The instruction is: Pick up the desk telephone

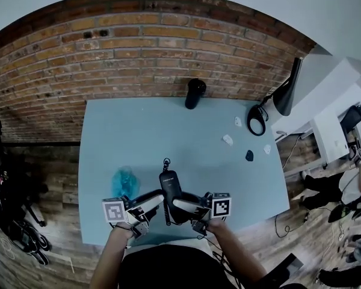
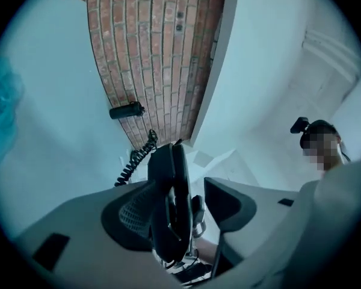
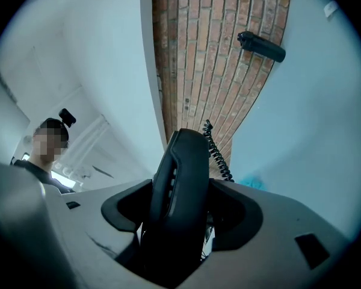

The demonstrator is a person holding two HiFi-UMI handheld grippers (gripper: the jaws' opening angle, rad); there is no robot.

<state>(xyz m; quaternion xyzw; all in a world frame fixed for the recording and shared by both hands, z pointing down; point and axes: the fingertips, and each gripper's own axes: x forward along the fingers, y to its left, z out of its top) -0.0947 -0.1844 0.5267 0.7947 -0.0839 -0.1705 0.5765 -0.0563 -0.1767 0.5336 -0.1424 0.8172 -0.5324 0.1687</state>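
1. Right tool grips phone at counter's near edge.
2. Left tool open, phone between its jaws.
3. Teal wrap lies near left; black cylinder at far edge, well apart.

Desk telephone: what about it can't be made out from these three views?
- Head view: the desk telephone's near end is covered by the left gripper and right gripper; its keys are too small to see.
- Left gripper view: the telephone shows edge-on, with its lower end hidden behind the gripper's body.
- Right gripper view: its lower end sits hidden between the jaws, and the coiled cord's end is behind the telephone.
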